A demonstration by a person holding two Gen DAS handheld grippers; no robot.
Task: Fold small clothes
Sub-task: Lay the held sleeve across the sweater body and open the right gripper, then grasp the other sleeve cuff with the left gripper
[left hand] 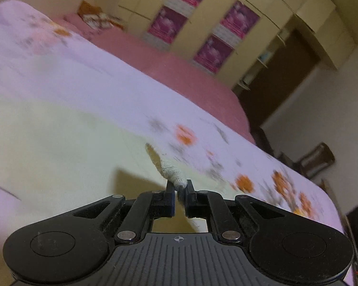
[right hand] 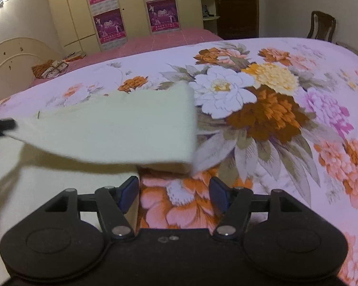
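Pale yellow garment [right hand: 107, 128] on the flowered bedspread [right hand: 298, 90], one corner lifted and stretched toward the left edge of the right wrist view. Left gripper [left hand: 179, 187] clamped on its knitted hem [left hand: 173, 175], low centre of the left view. Right gripper [right hand: 175, 190] with jaws apart, nothing between, just below the free folded end. Long axis running left to right; right gripper nearer that end.

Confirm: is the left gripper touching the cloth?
Touching. The left wrist view shows the left gripper with its jaws shut on a corner of the cloth.
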